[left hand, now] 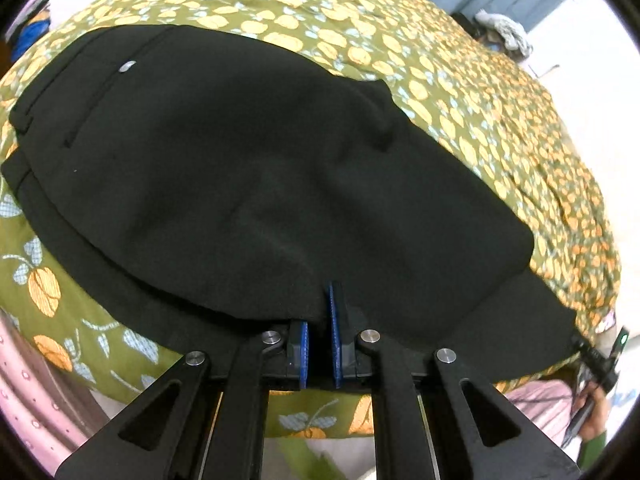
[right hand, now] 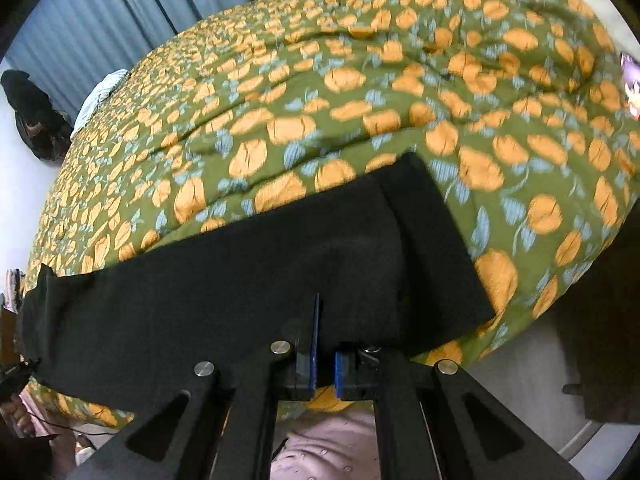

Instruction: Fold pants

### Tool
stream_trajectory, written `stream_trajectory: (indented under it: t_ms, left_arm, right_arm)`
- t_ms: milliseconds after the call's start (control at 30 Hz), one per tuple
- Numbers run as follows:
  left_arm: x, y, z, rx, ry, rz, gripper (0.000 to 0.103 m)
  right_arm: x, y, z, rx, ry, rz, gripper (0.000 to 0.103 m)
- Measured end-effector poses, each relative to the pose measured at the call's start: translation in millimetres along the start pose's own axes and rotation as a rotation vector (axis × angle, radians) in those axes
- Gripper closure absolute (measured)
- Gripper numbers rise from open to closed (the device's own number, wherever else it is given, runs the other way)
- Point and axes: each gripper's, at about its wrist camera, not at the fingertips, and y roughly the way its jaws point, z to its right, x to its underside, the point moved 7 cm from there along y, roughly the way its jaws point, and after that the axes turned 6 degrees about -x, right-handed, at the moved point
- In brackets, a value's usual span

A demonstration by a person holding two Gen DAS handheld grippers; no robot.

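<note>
- The pants (left hand: 248, 168) are lying on the bed, on a green bedspread (left hand: 460, 92) with orange flowers, close to its near edge. They are black and look already doubled, one layer resting on another.
- In the left wrist view the waist end is showing, with a pocket slit and a small pale button (left hand: 127, 66).
- The left gripper (left hand: 320, 340) is having its jaws pressed together on the near edge of the pants; the cloth is running between the blue pads (left hand: 335, 320).
- In the right wrist view the right gripper (right hand: 325, 356) is also pinching the near edge, with its jaws almost closed on the thin cloth. The leg end is lying just to its right.
- I am judging the cloth as soft, light and limp. It is sagging between the two grips, so it will not keep a shape alone.
- It seems not slippery and not fragile. Holding both layers together at the edge, well apart, looks the safest way, otherwise one layer may slide out.
</note>
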Motion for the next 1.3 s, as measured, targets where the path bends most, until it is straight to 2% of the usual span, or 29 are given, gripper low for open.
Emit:
stream_trajectory:
  t_ms: [167, 333, 533, 733, 1300]
  left_arm:
    - [8, 4, 6, -0.002, 0.037, -0.027, 0.095]
    - [13, 3, 10, -0.027, 0.092, -0.028, 0.095]
    - [17, 2, 8, -0.018, 0.093, -0.033, 0.095]
    - [22, 2, 11, -0.017, 0.107, -0.037, 0.096]
    - [28, 7, 12, -0.083, 0.168, -0.063, 0.097]
  right_arm:
    - [1, 16, 19, 0.054, -0.003, -0.041, 0.097]
    - [-1, 13, 24, 0.076, 0.004, -0.02, 0.097]
    - [4, 17, 27, 0.119, -0.002, -0.046, 0.097]
    - [4, 18, 30, 0.129, 0.019, -0.043, 0.097]
    - [5, 20, 31, 0.151, 0.015, -0.059, 0.097]
